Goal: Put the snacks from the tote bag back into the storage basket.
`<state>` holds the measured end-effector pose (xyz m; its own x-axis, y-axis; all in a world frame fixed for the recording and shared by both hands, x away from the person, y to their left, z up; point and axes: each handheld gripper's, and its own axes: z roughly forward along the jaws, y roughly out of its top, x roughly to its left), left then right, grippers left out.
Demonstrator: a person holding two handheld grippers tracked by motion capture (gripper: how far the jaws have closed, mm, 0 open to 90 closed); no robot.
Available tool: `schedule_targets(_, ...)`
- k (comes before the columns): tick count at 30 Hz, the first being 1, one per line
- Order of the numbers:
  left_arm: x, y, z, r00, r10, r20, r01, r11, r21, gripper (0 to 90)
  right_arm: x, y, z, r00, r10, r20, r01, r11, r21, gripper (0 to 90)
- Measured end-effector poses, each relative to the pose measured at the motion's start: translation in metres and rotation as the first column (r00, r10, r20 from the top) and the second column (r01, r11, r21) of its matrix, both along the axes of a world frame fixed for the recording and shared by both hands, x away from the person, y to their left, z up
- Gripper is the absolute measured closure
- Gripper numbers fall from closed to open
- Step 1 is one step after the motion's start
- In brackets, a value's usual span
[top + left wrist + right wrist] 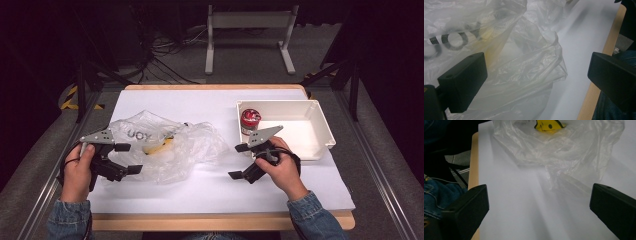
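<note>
Here the left gripper (127,158) sat spread at the near left edge of the clear plastic bag (165,142), a yellow item (159,146) inside. The right gripper (239,161), also spread, faced the bag; behind it stood a white tray (320,122) holding a red can (250,120).

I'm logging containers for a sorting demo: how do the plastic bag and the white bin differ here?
The plastic bag is clear, crumpled and lies collapsed on the table's left half; the white bin is opaque, rigid and sits squarely at the right. The bag has dark lettering and something yellow inside; the bin is unmarked and holds a red-topped can in its near-left corner. Both rest on the white sheet, ungripped.
</note>
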<state>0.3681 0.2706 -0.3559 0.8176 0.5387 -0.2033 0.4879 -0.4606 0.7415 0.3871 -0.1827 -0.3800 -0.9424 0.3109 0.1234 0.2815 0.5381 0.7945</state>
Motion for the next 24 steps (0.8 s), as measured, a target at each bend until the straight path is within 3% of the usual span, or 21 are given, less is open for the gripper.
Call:
schedule_targets(5, -0.003, 0.001, -0.002, 1.0000, 0.006, 0.002, -0.006, 0.9998, 0.020, 3.4, 0.005, 0.011, -0.014, 0.9998, -0.006, 0.017, 0.006, 1.000, -0.025, 3.0)
schedule_targets(11, -0.003, 0.000, -0.006, 1.0000, 0.000, -0.009, 0.001, 0.9994, 0.034, 3.4, 0.009, 0.011, -0.017, 0.9995, -0.026, 0.016, 0.027, 0.999, -0.040, 3.1)
schedule_targets(24, -0.002, -0.009, -0.007, 0.9980, -0.046, -0.043, 0.048, 0.9982, 0.037, 3.4, 0.003, 0.008, -0.022, 0.9999, -0.004, 0.013, 0.004, 1.000, 0.007, 2.4)
